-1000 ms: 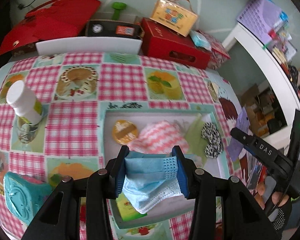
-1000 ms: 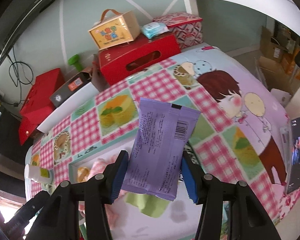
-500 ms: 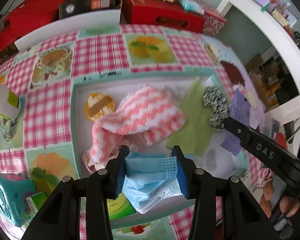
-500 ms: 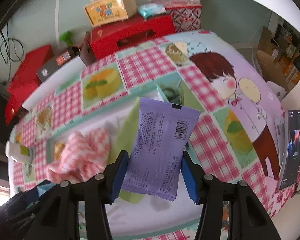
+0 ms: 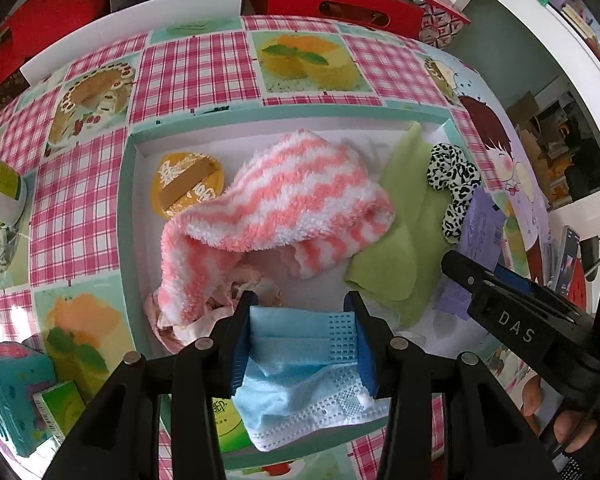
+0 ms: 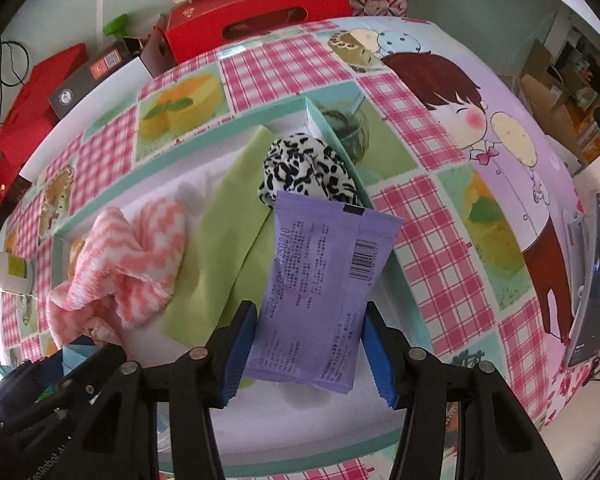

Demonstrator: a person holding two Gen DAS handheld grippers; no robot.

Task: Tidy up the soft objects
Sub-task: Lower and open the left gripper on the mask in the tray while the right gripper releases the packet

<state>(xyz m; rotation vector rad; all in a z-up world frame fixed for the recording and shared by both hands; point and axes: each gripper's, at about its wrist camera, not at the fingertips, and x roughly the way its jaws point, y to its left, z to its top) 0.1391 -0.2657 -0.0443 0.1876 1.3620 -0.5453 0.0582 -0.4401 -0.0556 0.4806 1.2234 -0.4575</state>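
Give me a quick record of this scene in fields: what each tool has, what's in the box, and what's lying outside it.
left tool: shut on blue face mask
right tool: shut on purple packet
tray box: teal rim, white inside, on the checked tablecloth
in the box: pink striped fluffy sock, green cloth, black-and-white scrunchie, orange round packet
outside the box: white bottle, at the left edge
both tools: above the box's near side

In the tray [image 5: 126, 216], a sock [image 5: 276, 204] is lying in the middle, a cloth [image 5: 400, 240] right of it, a scrunchie [image 5: 454, 184] further right.
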